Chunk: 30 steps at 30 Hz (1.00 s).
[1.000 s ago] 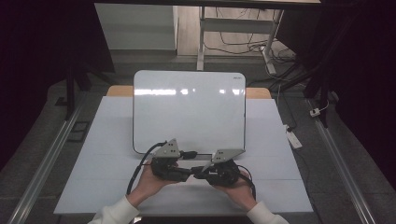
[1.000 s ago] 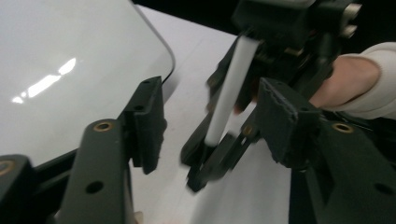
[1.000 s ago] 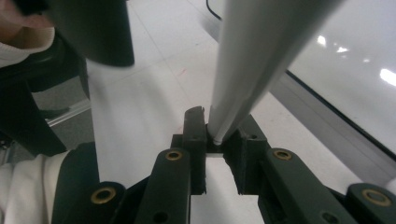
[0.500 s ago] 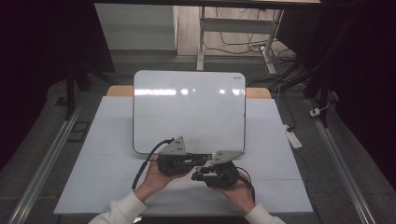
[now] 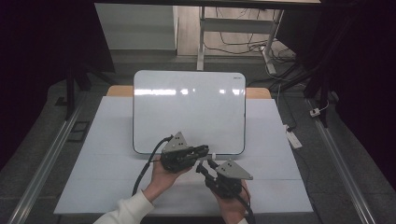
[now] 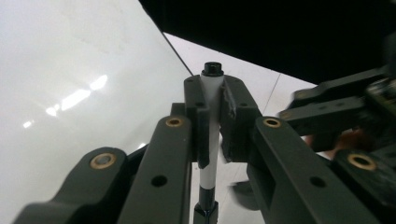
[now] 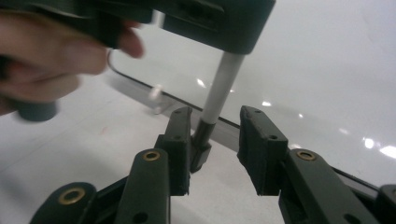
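Table (image 5: 116, 186): a pale sheet-covered surface is being viewed from above; a strip of bare wood is being shown at its far edge, at either side of the whiteboard.

Whiteboard (image 5: 189, 109): a white, round-cornered board with a thin dark rim is being kept flat on the middle of the table, and ceiling lights are being reflected in its glossy face. Its near edge is lying just beyond the two grippers. It is also being seen in the left gripper view (image 6: 70, 93) and in the right gripper view (image 7: 327, 70).

Left gripper (image 5: 208, 149): it is being held in the person's left hand (image 5: 161, 179) at the board's near edge, and its cable is being looped down toward the sleeve. Its jaws are being kept clamped on the marker; in the left gripper view (image 6: 213, 109) the pads are being pressed against the white barrel from both sides.

Right gripper (image 5: 201, 166): it is being held in the right hand (image 5: 231, 207), just beside and nearer than the left gripper. In the right gripper view (image 7: 215, 140) its jaws are being held apart, one at each side of the marker's dark end; one pad is lying against that end, the other is standing clear.

Marker (image 6: 211, 140): a slim white barrel with dark ends is being gripped by the left gripper over the table, just off the board's near edge. It is also being shown in the right gripper view (image 7: 222, 88).
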Each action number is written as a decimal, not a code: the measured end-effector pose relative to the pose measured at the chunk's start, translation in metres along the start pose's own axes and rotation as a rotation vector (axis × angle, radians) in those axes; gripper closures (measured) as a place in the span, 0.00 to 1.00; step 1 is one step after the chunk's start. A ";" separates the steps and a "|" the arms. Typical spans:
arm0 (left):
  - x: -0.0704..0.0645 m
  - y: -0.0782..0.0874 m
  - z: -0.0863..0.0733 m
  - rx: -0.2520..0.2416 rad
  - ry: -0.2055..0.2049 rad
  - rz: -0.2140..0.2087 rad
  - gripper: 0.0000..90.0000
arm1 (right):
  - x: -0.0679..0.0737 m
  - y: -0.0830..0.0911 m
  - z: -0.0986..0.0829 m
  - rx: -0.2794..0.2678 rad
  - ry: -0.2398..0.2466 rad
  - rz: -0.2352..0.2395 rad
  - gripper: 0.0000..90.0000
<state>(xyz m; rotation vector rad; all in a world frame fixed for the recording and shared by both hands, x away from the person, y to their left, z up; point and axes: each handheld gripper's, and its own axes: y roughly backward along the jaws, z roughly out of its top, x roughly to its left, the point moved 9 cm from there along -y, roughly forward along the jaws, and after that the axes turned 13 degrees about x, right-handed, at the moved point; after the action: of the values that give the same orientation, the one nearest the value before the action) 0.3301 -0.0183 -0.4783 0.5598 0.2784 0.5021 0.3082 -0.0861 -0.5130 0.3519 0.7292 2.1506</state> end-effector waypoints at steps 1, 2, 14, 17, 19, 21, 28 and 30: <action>-0.001 -0.001 0.001 -0.002 0.000 0.000 0.91 | 0.000 -0.003 0.000 0.001 -0.016 0.007 0.73; -0.002 -0.003 0.001 -0.003 0.002 -0.001 0.91 | 0.000 -0.006 -0.001 0.004 -0.021 0.006 0.74; -0.009 -0.002 0.002 -0.041 0.037 -0.029 0.87 | -0.012 -0.004 0.000 0.005 -0.042 -0.018 0.90; -0.008 0.007 0.000 -0.045 0.040 -0.030 0.64 | -0.016 0.001 0.005 -0.008 -0.027 -0.022 0.90; -0.004 0.019 -0.004 -0.044 0.049 -0.025 0.55 | -0.024 0.006 0.009 -0.013 -0.027 -0.032 0.90; 0.003 0.032 -0.014 -0.019 0.057 -0.009 0.49 | -0.037 0.012 0.012 -0.011 -0.044 -0.040 0.90; 0.041 0.082 -0.082 0.098 0.144 0.108 0.39 | -0.093 0.009 0.020 0.046 -0.117 -0.093 0.90; 0.050 0.097 -0.102 0.112 0.186 0.131 0.38 | -0.107 0.002 0.023 0.070 -0.141 -0.101 0.90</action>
<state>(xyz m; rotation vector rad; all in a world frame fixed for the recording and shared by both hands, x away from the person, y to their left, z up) 0.2965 0.1231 -0.5126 0.6436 0.4512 0.6697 0.3846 -0.1614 -0.4939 0.4882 0.7269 1.9877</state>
